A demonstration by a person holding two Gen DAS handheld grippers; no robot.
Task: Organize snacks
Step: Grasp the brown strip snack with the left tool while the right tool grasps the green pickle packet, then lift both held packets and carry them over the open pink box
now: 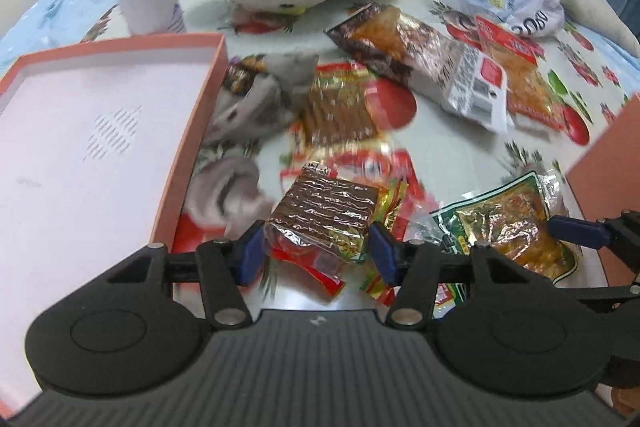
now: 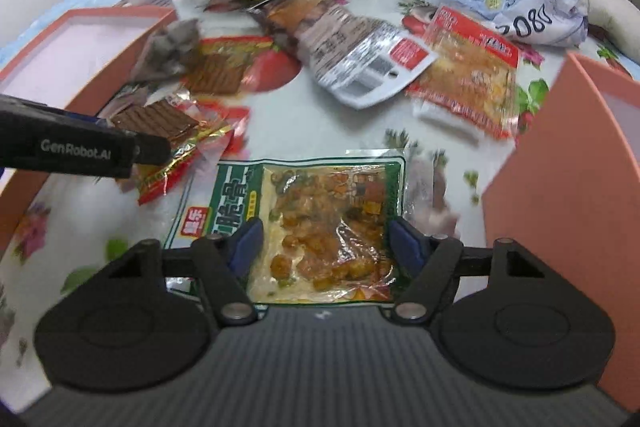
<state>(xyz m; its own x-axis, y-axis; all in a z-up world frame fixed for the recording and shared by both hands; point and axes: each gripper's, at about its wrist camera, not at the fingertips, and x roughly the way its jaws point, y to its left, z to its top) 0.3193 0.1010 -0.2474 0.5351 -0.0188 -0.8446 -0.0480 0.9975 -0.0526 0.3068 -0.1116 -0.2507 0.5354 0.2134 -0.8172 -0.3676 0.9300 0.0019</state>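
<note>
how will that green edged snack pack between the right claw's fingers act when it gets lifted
The green snack pack will probably sag at both ends, since it is a thin, flat plastic pouch. Its glossy film may slip between the right claw fingers. The lumpy filling suggests modest weight, likely shifting toward whichever end hangs lower.

1. Brown ridged snack pack (image 1: pixel 324 215) – clear wrap with red and yellow edges, lying near the pink tray (image 1: pixel 192 131).
2. A second brown ridged pack (image 1: pixel 340 107) lies flat farther back, beside a crumpled grey wrapper (image 1: pixel 260 95).
3. Green-bordered pouch (image 2: pixel 320 223) – see-through, with orange and yellow chunks inside, flat on the flowered cloth.
4. Long dark pack with a silver barcode end (image 2: pixel 340 47) lies slanted, touching an orange pouch with red trim (image 2: pixel 468 79).
</note>
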